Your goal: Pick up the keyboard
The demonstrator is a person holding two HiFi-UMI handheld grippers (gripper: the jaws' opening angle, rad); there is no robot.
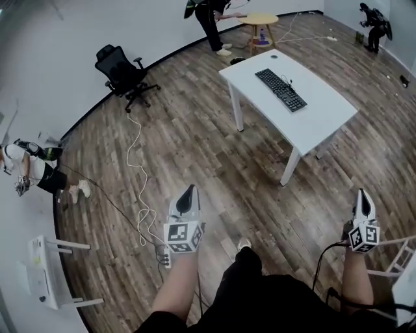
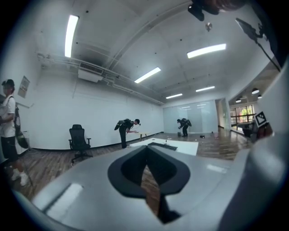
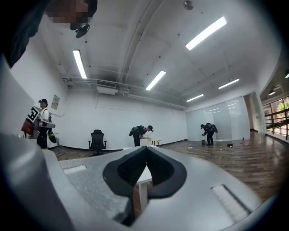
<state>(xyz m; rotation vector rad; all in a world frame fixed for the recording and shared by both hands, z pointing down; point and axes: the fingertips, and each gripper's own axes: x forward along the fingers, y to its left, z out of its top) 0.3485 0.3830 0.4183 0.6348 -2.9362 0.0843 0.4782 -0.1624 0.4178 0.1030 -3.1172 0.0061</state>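
- Left gripper (image 1: pixel 188 192): jaws closed tip to tip, nothing between them; held out level over the wood floor (image 1: pixel 195 143), in the person's left hand
- Right gripper (image 1: pixel 363 196): jaws likewise closed and empty; held out at the right edge of the head view
- Keyboard (image 1: pixel 281 90): black, lying flat and diagonal on the white table (image 1: pixel 325 120), toward its far side; nothing touches it
- Table stands ahead of both grippers and well apart from them, bare floor in between
- Left gripper view: table and keyboard show just above the closed jaw tips, far off
- Black office chair (image 1: pixel 123 73) by the curved wall at left; white cable (image 1: pixel 135 170) trails across the floor
- Another person (image 1: pixel 211 19) bends over a small round table (image 1: pixel 258 19) beyond the white table
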